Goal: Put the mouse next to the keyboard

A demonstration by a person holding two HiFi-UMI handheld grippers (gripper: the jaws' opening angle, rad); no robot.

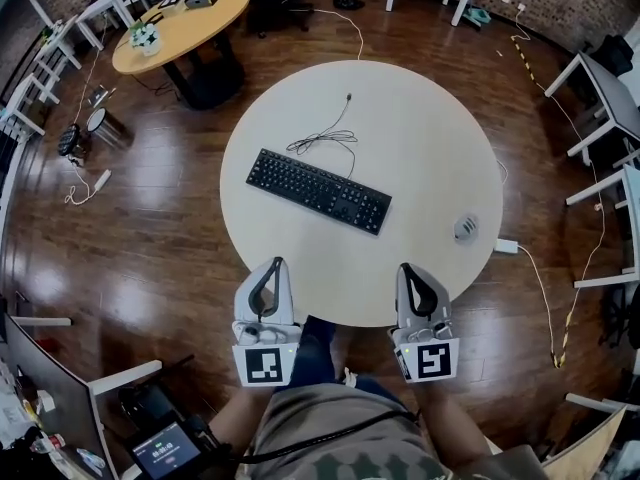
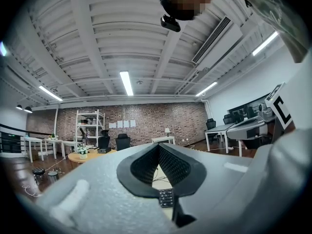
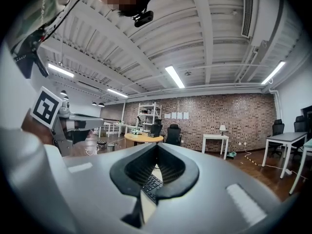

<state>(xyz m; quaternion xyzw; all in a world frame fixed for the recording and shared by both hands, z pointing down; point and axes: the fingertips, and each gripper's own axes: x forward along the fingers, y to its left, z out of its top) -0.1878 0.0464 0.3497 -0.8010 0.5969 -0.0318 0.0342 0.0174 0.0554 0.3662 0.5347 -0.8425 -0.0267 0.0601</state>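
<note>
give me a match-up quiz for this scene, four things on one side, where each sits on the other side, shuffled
Things:
1 keyboard
2 small grey round object
3 left tongs
4 yellow-topped table

Places:
a at the near edge of the white table, shut
b middle of the white table, lying slanted
c back left of the room, beyond the white table
d right part of the white table, near its rim

Pairs: 1-b; 2-d; 3-a; 4-c
</note>
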